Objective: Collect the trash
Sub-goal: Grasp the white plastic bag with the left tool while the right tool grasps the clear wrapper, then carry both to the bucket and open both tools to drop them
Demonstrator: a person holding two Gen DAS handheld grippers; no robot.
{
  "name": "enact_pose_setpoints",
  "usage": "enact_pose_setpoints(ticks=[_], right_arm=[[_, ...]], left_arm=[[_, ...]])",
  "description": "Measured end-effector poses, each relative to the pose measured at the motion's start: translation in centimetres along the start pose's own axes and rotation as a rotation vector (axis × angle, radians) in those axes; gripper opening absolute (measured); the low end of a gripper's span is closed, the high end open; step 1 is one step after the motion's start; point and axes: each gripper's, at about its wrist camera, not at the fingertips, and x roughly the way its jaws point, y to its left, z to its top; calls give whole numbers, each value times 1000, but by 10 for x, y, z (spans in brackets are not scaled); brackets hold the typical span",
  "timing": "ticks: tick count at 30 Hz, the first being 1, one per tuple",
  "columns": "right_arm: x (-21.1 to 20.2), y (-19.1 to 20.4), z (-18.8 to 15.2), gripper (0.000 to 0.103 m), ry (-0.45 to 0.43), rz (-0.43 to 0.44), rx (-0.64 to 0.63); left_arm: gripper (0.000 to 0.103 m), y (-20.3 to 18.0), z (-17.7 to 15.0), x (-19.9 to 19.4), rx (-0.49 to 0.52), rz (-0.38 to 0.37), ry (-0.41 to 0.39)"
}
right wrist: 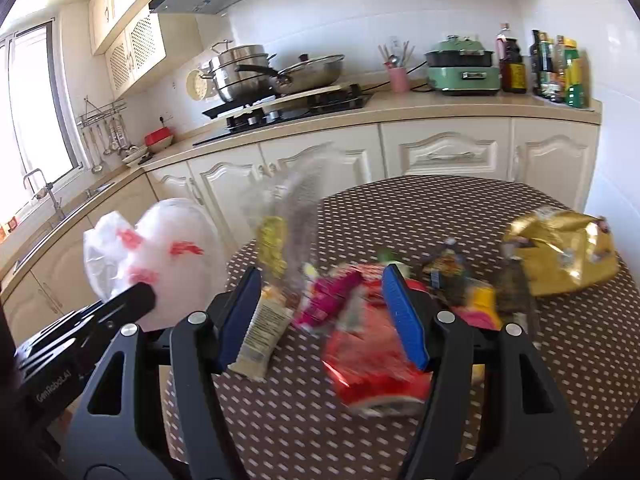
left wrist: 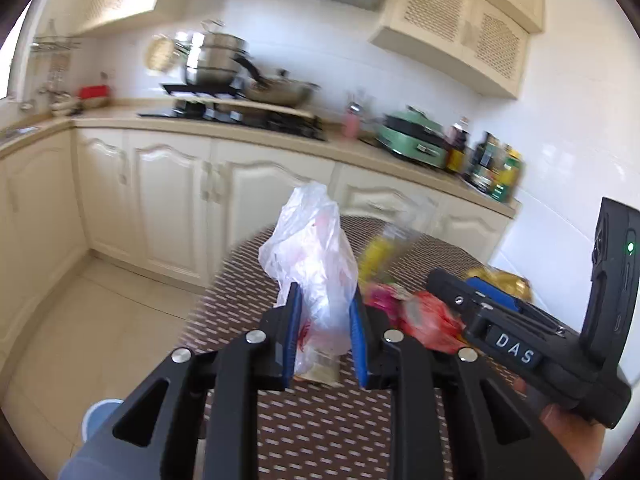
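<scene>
My left gripper [left wrist: 325, 312] is shut on a white plastic bag with red print [left wrist: 312, 248] and holds it upright over the table's left edge; the bag also shows in the right wrist view [right wrist: 152, 256]. My right gripper [right wrist: 320, 312] is open above a pile of wrappers: a red packet [right wrist: 368, 352], a pink wrapper [right wrist: 328, 300], a pale wrapper [right wrist: 260, 332] and a clear bag with yellow print [right wrist: 276, 236]. A gold bag [right wrist: 560, 252] lies at the right. The pile sits on a brown dotted table [right wrist: 400, 208]. The right gripper [left wrist: 500, 320] appears in the left wrist view.
Cream cabinets and a counter [right wrist: 440, 100] run behind the table, holding a hob with steel pots [right wrist: 248, 68], a green cooker [right wrist: 460, 68] and bottles [right wrist: 556, 68]. A sink [right wrist: 48, 200] is at the left under a window. Tiled floor [left wrist: 100, 320] lies left of the table.
</scene>
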Motion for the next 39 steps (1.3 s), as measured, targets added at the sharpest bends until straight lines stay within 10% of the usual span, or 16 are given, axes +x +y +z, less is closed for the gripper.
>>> enact_pose_setpoints(ticks=[7, 9, 12, 22, 39], right_arm=[[45, 39, 10, 62, 53, 5, -38], [57, 39, 12, 15, 59, -29, -36], [59, 39, 14, 10, 26, -26, -29], [-11, 59, 38, 8, -264, 35, -77], [-3, 230, -43, 8, -69, 370, -275]], left_arm=[[22, 40, 2, 7, -48, 52, 22], [22, 49, 2, 9, -57, 56, 28], [22, 59, 2, 7, -62, 54, 27], [22, 79, 2, -24, -89, 61, -17], [22, 199, -43, -105, -204, 250, -10]])
